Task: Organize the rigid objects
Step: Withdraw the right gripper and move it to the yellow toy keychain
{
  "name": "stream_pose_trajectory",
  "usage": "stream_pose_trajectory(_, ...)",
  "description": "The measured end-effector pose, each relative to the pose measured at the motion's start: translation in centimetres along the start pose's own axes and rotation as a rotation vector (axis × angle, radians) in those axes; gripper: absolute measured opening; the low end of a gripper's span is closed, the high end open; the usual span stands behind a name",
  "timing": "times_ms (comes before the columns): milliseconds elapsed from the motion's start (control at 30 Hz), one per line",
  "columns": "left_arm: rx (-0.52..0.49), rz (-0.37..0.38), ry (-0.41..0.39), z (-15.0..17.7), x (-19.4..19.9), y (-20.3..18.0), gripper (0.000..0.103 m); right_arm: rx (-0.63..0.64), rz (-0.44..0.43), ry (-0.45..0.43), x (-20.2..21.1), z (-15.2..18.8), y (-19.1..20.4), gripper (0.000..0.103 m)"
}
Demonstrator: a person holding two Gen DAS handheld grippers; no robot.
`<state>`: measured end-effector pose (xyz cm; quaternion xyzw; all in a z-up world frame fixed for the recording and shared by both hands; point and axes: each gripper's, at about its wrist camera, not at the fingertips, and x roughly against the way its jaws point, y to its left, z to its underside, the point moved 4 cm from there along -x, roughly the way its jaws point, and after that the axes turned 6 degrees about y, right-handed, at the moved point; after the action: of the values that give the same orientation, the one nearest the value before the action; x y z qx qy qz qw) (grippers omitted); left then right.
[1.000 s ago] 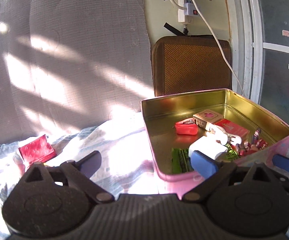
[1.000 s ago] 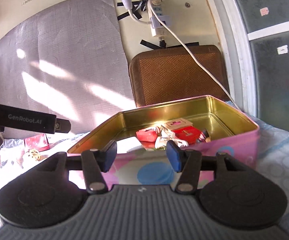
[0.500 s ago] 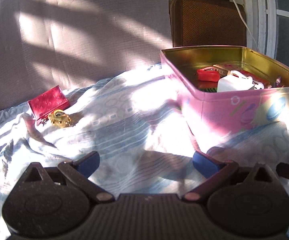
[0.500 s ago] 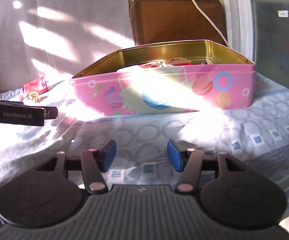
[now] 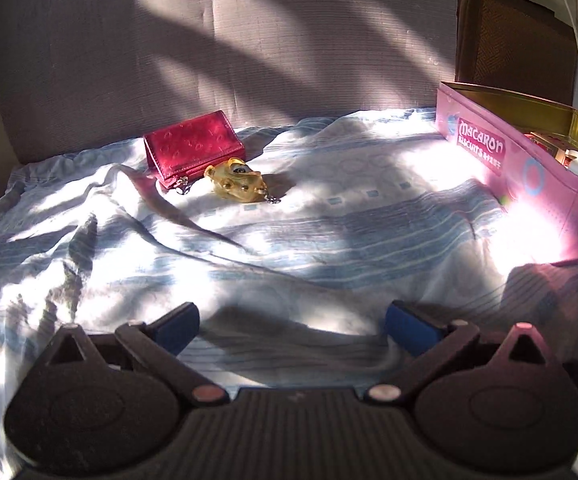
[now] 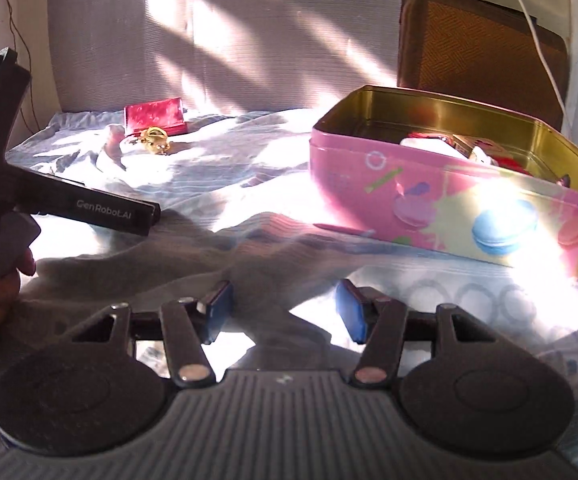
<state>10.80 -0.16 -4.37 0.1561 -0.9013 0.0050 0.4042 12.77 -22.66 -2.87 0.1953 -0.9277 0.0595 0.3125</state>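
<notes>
A red wallet (image 5: 195, 146) lies at the back of the bed sheet, with a golden toy keychain (image 5: 237, 183) just in front of it. Both show small in the right wrist view, the wallet (image 6: 154, 117) and the keychain (image 6: 154, 140). A pink biscuit tin (image 6: 441, 192) with a gold inside stands to the right, holding several small items; its end wall (image 5: 485, 148) is at the right in the left wrist view. My left gripper (image 5: 292, 328) is open over bare sheet, well short of the keychain. My right gripper (image 6: 285, 314) is open and empty, low before the tin.
A rumpled white and blue sheet (image 5: 329, 216) covers the bed. A grey padded panel (image 5: 209, 40) stands behind it and a brown woven cushion (image 6: 477, 44) behind the tin. A white cable (image 6: 537, 36) hangs at the right. A hand holds the left gripper's body (image 6: 5, 184).
Both grippers have pulled back from over the tin and dipped toward the sheet. The left one has swung left, bringing the wallet and keychain toward the middle of its view. Jaws stayed open.
</notes>
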Motion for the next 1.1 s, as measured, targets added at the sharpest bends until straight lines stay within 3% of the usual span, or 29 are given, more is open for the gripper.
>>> stream_pose_trajectory(333, 0.017, -0.115, -0.008, -0.9, -1.8, 7.7, 0.103, 0.052, -0.095, 0.021, -3.9, -3.3, 5.6, 0.063)
stream_pose_trajectory(533, 0.062, -0.162, -0.004, -1.6, -2.8, 11.8, 0.103, 0.097, -0.106, 0.032, -6.7, -5.7, 8.1, 0.065)
stream_pose_trajectory(833, 0.293, -0.081, 0.010, -1.9, -3.9, 16.6, 0.102, 0.128, -0.096, 0.030, -12.8, -10.9, 11.6, 0.070)
stream_pose_trajectory(1100, 0.299, -0.069, 0.007, -2.0, -4.0, 16.8, 0.102, 0.123, -0.077, 0.049, -18.8, -15.6, 13.3, 0.073)
